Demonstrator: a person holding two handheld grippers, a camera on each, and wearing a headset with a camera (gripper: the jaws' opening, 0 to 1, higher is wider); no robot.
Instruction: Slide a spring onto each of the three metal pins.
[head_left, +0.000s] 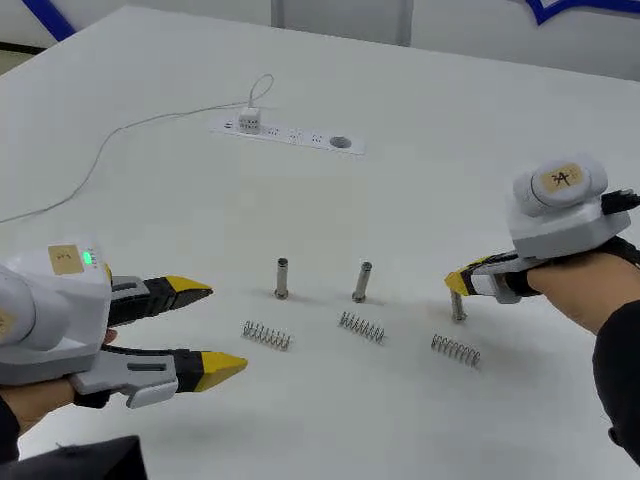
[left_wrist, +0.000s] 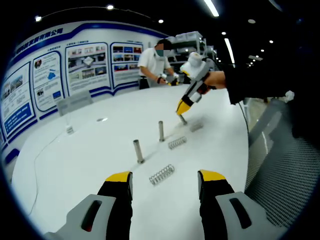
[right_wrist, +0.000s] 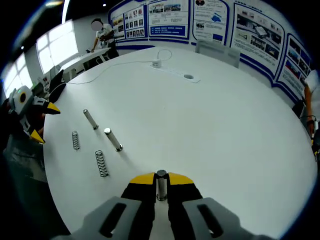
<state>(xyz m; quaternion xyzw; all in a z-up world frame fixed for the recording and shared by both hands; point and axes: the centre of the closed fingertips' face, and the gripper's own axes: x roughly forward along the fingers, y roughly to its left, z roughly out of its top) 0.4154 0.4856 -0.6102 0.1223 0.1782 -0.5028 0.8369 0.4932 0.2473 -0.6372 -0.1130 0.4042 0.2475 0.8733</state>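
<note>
Three metal pins stand upright in a row on the white table: the left pin (head_left: 282, 278), the middle pin (head_left: 362, 282) and the right pin (head_left: 458, 306). A spring lies in front of each: left spring (head_left: 266, 335), middle spring (head_left: 361, 327), right spring (head_left: 455, 349). My right gripper (head_left: 458, 284) is shut on the right pin (right_wrist: 161, 186), whose shaft stands between the yellow tips. My left gripper (head_left: 214, 328) hangs open at the lower left, a short way from the left spring (left_wrist: 161, 174), which lies ahead of its jaws.
A white power strip (head_left: 290, 133) with a small plugged-in cube (head_left: 250, 121) and a trailing cable lies at the far side of the table. A person (left_wrist: 155, 62) stands at another bench in the background. The table's edge (left_wrist: 245, 150) runs to the right of the pins.
</note>
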